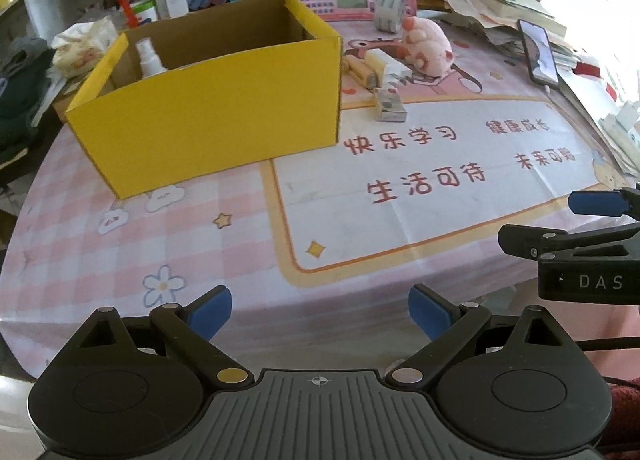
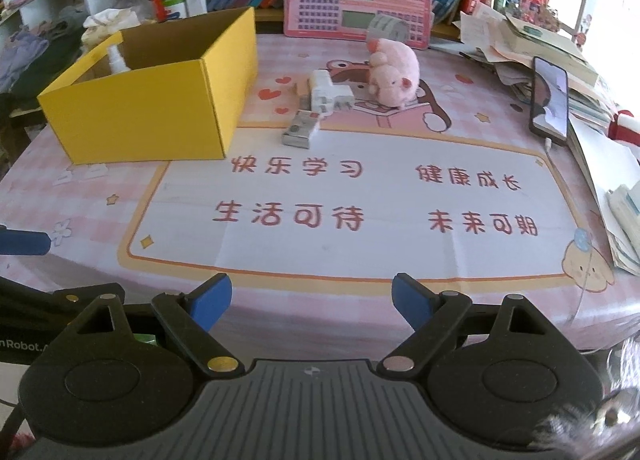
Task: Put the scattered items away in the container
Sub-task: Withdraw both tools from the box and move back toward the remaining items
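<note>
A: Both grippers are hanging over the near edge of the desk (image 2: 400,196). The left gripper (image 1: 320,312) is standing with its blue pads wide apart and nothing between them, and the right gripper (image 2: 312,302) is doing the same.

B: And the items to be tidied?

A: They are sitting in a cluster just to the right of the yellow cardboard box (image 2: 148,108), on the far side of the desk from both grippers. A small silver box (image 2: 301,129) is lying nearest, close to the yellow box's right-hand corner. Its long axis is running diagonally, up and to the right in the right wrist view. Just behind it a white charger plug (image 2: 326,94) is resting, and the pink plush pig (image 2: 394,74) is sitting further right of that, with a grey tape roll (image 2: 386,26) behind it.

B: Anything in the yellow box already?

A: A small spray bottle (image 1: 149,58) is standing upright inside, at the left end.

B: Which hand is looking better placed?

A: The right one, probably. The cluster is lying almost straight ahead of it, while from the left gripper it is sitting off to the right, partly behind the yellow box's corner. The jaws would likely need turning to close across the silver box's short side.
</note>
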Motion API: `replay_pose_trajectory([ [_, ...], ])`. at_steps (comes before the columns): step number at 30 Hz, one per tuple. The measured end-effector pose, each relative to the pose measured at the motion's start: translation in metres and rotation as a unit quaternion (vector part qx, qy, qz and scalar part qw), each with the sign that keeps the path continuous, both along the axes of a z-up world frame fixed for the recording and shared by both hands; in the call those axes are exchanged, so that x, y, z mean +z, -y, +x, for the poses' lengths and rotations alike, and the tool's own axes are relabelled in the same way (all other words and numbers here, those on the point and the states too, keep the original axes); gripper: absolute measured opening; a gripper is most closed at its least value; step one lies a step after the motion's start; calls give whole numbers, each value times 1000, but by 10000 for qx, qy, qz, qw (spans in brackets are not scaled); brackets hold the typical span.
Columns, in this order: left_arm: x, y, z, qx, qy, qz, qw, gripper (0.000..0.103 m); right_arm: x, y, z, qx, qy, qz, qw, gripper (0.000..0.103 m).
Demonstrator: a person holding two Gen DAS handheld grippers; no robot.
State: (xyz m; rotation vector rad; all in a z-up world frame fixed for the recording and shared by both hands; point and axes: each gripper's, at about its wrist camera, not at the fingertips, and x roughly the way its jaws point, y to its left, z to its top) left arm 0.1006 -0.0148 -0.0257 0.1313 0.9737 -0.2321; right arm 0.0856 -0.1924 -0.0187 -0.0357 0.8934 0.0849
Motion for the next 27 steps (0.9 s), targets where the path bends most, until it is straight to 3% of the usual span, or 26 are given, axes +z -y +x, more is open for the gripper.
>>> replay_pose_trajectory([
  [20,-6,64,37,-534,-75,-155,9984,97,-4,59,27,-379,-158,-77,9991,87],
  [27,-1,83,63,-573,151,-313,9978,97,-1,81,54,-401,-92,-110,9991,87],
])
